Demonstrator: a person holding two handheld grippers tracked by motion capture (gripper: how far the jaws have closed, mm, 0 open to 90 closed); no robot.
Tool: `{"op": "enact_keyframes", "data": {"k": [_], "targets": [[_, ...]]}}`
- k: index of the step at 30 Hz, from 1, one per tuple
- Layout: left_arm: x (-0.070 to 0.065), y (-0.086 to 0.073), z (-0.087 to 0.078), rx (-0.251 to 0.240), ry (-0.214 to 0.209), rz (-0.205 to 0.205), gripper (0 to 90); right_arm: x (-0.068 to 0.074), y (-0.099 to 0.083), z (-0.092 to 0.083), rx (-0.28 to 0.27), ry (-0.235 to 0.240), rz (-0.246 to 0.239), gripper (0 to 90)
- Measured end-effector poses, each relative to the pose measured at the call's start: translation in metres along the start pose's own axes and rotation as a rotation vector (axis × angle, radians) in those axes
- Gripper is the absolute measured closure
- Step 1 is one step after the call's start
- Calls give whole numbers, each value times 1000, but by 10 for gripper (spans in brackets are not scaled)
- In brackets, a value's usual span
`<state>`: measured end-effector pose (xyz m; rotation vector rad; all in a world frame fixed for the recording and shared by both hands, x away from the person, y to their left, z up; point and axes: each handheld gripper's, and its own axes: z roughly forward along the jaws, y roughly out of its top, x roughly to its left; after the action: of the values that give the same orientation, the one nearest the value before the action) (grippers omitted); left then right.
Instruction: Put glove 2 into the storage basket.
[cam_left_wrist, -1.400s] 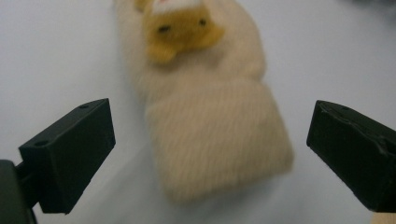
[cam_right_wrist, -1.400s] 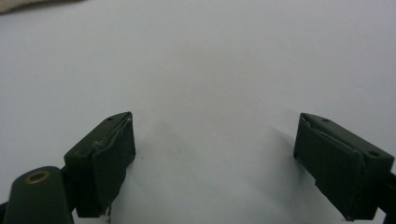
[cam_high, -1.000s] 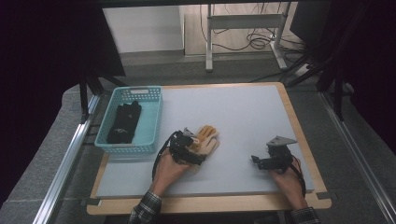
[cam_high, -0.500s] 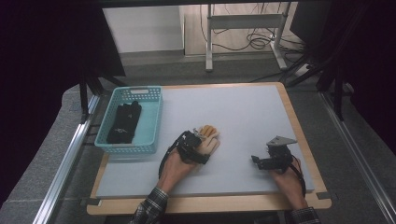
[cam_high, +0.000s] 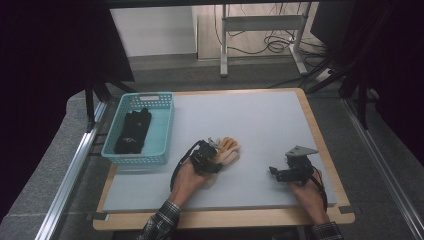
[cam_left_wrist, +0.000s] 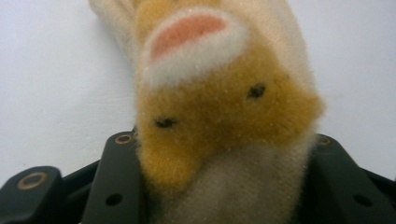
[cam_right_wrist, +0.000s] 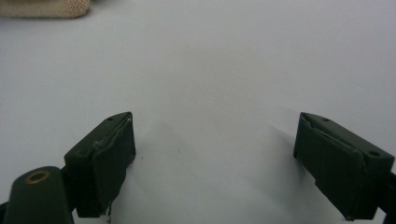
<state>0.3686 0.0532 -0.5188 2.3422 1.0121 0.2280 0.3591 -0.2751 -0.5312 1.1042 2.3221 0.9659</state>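
Observation:
A fuzzy orange-and-cream plush piece (cam_high: 231, 149), shaped like a glove or sock, lies on the white table top near the middle front. My left gripper (cam_high: 212, 155) is on its near end. In the left gripper view the plush piece (cam_left_wrist: 219, 102) sits between both black jaws of the left gripper (cam_left_wrist: 219, 154); the jaws have just been closing and now press its sides. My right gripper (cam_high: 275, 172) rests low over the bare table at the front right. It stands open (cam_right_wrist: 215, 135) with nothing between its jaws. A cream edge of the plush piece (cam_right_wrist: 46, 8) shows far off.
A light-blue basket (cam_high: 137, 157) stands at the table's left side with a black cloth item (cam_high: 132, 131) inside. The white board (cam_high: 260, 115) has a wooden rim. Metal rails run along both sides of the table.
My left gripper has slid forward over the plush piece's near end and its jaws have closed on it. The right hand has kept still.

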Motion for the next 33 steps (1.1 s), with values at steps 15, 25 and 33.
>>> {"op": "enact_keyframes", "data": {"k": [15, 25, 33], "targets": [[13, 17, -26, -47, 27, -9, 539, 0, 0, 0, 0, 1, 1, 125], [35, 29, -58, -71, 63, -33, 537, 0, 0, 0, 0, 2, 2, 125], [54, 32, -79, -80, 94, -58, 535, 0, 0, 0, 0, 1, 1, 125]]}}
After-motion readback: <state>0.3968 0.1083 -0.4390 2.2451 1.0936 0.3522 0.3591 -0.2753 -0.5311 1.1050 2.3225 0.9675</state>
